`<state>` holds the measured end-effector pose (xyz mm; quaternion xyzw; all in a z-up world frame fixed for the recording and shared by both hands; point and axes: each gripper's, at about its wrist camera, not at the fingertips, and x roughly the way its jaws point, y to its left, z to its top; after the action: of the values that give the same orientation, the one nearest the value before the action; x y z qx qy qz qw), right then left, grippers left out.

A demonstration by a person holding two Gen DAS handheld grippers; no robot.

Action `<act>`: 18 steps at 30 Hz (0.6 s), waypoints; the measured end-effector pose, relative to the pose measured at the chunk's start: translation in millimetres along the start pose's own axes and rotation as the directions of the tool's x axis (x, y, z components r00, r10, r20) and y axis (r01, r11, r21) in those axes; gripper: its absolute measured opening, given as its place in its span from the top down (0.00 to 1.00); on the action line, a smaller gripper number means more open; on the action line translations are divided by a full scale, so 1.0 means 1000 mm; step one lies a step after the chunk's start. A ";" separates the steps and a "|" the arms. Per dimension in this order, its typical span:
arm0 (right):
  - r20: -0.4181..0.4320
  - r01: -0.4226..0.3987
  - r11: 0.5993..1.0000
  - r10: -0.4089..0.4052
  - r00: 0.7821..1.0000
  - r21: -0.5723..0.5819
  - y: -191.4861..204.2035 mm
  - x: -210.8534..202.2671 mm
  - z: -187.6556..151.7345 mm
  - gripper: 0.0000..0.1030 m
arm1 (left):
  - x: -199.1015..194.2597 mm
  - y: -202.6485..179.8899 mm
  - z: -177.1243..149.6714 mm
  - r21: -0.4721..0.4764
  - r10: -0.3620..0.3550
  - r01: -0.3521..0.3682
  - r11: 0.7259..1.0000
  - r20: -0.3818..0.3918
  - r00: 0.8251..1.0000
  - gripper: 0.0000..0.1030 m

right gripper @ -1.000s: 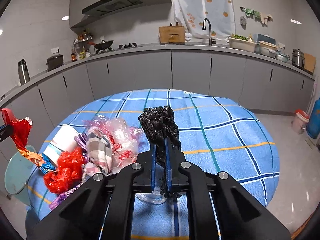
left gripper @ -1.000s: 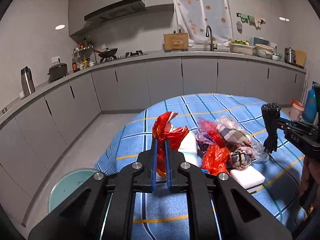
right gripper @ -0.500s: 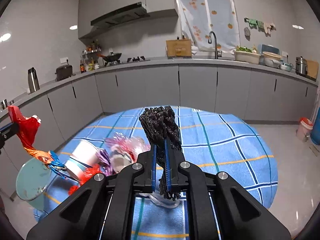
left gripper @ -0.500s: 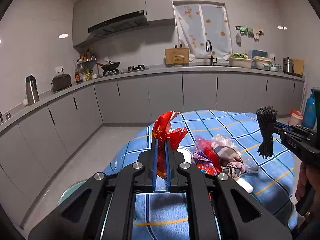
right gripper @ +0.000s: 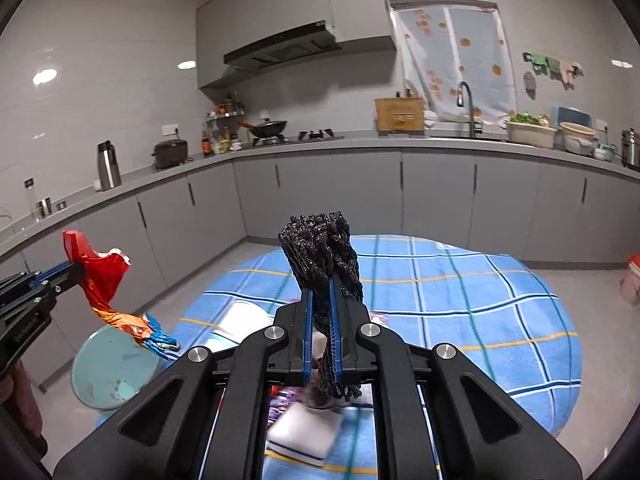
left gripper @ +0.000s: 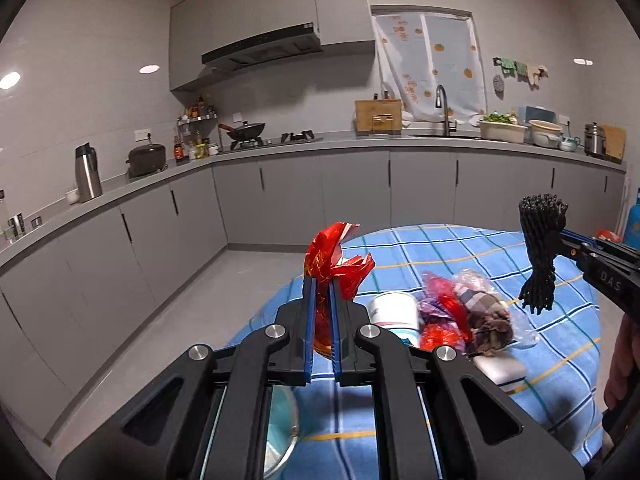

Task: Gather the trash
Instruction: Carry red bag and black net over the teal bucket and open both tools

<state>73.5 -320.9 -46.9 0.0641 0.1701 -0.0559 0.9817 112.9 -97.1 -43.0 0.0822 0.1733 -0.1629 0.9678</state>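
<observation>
My left gripper [left gripper: 322,280] is clenched on a red wrapper [left gripper: 334,264], which stands up crumpled above the blue fingers [left gripper: 308,320]. From the right wrist view this wrapper hangs down from the gripper with an orange and blue tail, in the air above a pale green bin [right gripper: 114,368] that stands on the floor beside the table [right gripper: 460,312]. My right gripper [right gripper: 320,288] is clenched on a black mesh bundle [right gripper: 322,252]; the bundle sticks out above the fingers and also hangs below them. Both things are lifted off the table with its blue checked cloth. On the cloth lies the other trash in a heap: a white cup [left gripper: 394,310] on its side, red plastic [left gripper: 446,312], a checked rag in clear plastic [left gripper: 484,312] and a white sponge [left gripper: 502,370] near the edge. My right hand [left gripper: 622,364] shows at the border of the left wrist view.
</observation>
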 end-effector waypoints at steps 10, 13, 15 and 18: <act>0.000 -0.085 0.996 0.085 0.996 -0.025 0.034 0.006 0.008 0.92 | -0.004 0.030 -0.003 -0.025 0.061 -0.061 0.998 -0.006 0.998 0.93; -0.003 -0.113 0.993 0.113 0.994 -0.037 0.046 0.009 0.008 0.92 | -0.005 0.040 -0.005 -0.027 0.087 -0.087 0.996 -0.011 0.996 0.93; -0.003 -0.138 0.989 0.138 0.990 -0.046 0.055 0.010 0.009 0.92 | -0.006 0.046 -0.007 -0.027 0.115 -0.115 0.993 -0.014 0.993 0.93; -0.008 -0.176 0.983 0.176 0.984 -0.051 0.067 0.013 0.011 0.92 | -0.006 0.057 -0.010 -0.036 0.146 -0.147 0.989 -0.027 0.989 0.93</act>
<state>98.3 -257.8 -34.4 0.0537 0.1671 0.0358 0.9838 124.4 -40.0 -44.5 0.0785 0.1815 -0.0872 0.9764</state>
